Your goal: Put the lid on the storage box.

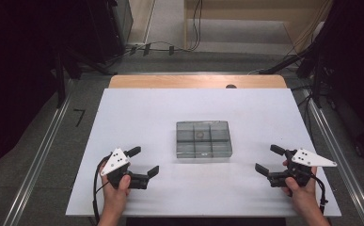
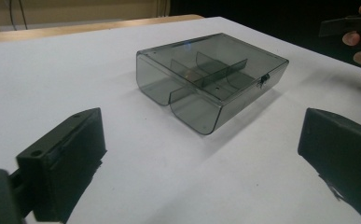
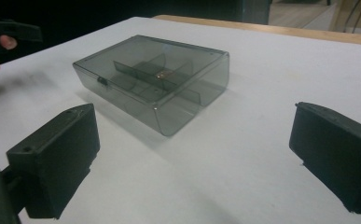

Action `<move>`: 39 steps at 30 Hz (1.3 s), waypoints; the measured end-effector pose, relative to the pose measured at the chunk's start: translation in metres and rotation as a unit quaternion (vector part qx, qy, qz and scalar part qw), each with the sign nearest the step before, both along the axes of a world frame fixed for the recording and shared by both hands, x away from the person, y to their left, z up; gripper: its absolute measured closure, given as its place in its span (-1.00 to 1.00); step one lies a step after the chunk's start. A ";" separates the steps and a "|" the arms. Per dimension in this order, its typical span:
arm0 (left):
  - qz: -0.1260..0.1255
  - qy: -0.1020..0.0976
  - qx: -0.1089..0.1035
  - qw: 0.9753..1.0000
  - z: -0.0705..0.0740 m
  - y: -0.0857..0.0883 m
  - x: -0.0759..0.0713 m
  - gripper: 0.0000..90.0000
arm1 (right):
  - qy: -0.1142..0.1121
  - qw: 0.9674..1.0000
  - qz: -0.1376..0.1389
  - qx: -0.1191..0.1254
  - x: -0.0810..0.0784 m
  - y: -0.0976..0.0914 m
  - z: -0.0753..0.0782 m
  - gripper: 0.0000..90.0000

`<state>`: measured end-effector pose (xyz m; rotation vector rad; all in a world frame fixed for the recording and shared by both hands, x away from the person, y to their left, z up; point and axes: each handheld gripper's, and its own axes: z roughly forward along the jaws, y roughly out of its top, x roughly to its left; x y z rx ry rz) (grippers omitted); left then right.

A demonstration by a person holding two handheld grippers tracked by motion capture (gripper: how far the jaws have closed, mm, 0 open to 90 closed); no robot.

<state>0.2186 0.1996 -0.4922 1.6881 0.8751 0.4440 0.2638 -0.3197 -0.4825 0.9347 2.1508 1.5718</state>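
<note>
A smoky see-through plastic box [image 1: 203, 139] with inner dividers lies with its lid closed in the middle of the white table [image 1: 146, 108]. A small round item [image 1: 200, 135] sits in one of its compartments. My left gripper [image 1: 144, 161] is held low, near the table's front left, pointing toward the box [image 2: 211, 70], jaws wide apart with nothing between them. My right gripper [image 1: 268, 159] mirrors it at the front right, also open and empty, and faces the box [image 3: 155, 70]. Both grippers are well apart from the box.
A wooden strip [image 1: 196, 81] borders the table's far edge. Metal rails [image 1: 43, 150] run along both sides on the floor, with cables [image 1: 151, 47] and dark equipment beyond. Bare white tabletop surrounds the box on all sides.
</note>
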 end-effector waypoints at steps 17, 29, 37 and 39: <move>0.030 0.000 0.003 1.000 -0.005 0.036 -0.010 -1.00 | -0.001 0.999 -0.044 -0.010 -0.001 -0.043 -0.003 -1.00; 0.045 0.002 -0.001 0.999 -0.009 0.053 -0.007 -1.00 | -0.001 0.998 -0.068 -0.009 0.003 -0.069 -0.007 -1.00; 0.056 0.004 -0.003 0.998 -0.010 0.059 -0.006 -1.00 | 0.000 0.997 -0.078 -0.005 0.006 -0.074 -0.009 -1.00; 0.055 0.003 -0.004 0.998 -0.011 0.058 -0.005 -1.00 | 0.001 0.997 -0.080 -0.003 0.006 -0.074 -0.010 -1.00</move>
